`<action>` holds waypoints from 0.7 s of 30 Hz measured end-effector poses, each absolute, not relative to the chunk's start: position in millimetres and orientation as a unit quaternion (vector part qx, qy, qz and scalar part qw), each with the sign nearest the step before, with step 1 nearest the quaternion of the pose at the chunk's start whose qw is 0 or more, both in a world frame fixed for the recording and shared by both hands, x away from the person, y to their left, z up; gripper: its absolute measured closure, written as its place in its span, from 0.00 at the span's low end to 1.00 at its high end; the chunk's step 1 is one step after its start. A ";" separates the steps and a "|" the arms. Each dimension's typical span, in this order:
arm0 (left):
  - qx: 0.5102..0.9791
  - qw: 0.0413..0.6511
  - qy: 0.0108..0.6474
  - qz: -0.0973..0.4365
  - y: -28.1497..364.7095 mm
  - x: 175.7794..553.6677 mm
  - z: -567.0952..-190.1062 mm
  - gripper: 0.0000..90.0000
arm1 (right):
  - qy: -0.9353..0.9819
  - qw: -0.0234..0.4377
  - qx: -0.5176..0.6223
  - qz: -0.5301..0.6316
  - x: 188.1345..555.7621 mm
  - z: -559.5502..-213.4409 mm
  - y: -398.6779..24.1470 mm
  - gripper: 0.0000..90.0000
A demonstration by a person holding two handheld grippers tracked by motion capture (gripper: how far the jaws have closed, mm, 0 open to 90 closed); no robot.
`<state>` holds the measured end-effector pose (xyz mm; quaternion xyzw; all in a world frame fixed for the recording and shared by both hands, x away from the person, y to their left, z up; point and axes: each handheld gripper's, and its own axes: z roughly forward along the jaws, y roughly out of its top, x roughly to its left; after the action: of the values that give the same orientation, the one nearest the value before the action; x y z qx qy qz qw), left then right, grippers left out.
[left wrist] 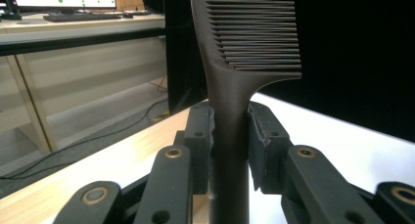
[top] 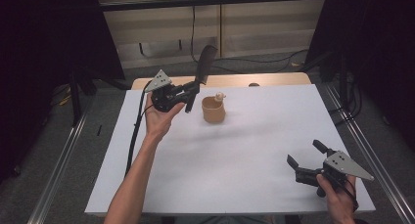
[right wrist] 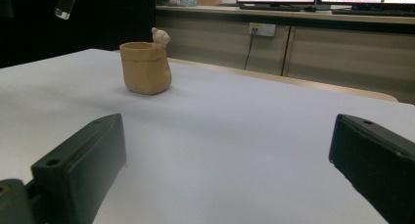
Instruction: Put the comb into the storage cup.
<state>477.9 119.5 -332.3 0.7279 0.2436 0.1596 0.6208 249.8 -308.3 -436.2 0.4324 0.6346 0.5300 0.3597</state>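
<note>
While the left tool (top: pixel 192 93) pinches the dark comb (top: pixel 204 65) by its handle, jaws pressed tight on either side, the comb stands nearly upright in the air just to the left of the tan cup (top: pixel 214 110) at the far side of the white worktop (top: pixel 235 160). This looks like the carry step: comb lifted, cup waiting. Next, by my reading, the handle end has to come over the cup's mouth and go straight down, and the little figure (top: pixel 220 95) on the rim needs a wide berth. Down at the near right corner, the right tool (top: pixel 307 158) rests with jaws spread, holding nothing. Count: one comb, one cup, two tools.
</note>
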 end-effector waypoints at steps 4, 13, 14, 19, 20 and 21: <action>0.720 0.629 0.244 0.163 114.8 481.0 -328.2 0.81 | 0.635 0.358 0.433 0.530 250.0 -436.3 -308.4 0.00; 0.725 0.623 0.247 0.160 96.6 488.6 -338.1 0.81 | 0.636 0.356 0.432 0.531 249.8 -436.5 -308.6 0.00; 0.725 0.623 0.247 0.160 96.6 488.6 -338.1 0.81 | 0.636 0.356 0.432 0.531 249.8 -436.5 -308.6 0.00; 0.722 0.627 0.240 0.165 88.7 493.1 -338.2 0.81 | 0.636 0.356 0.432 0.531 249.9 -436.6 -308.3 0.00; 0.722 0.628 0.236 0.169 85.9 494.1 -337.6 0.81 | 0.637 0.357 0.431 0.531 250.1 -436.7 -308.4 0.00; 0.722 0.628 0.236 0.169 85.9 494.1 -337.6 0.81 | 0.636 0.357 0.432 0.530 250.0 -436.7 -308.4 0.00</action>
<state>494.1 85.9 -337.6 0.7220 0.2364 0.1691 0.6278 250.0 -308.4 -436.7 0.4318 0.6365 0.5302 0.3568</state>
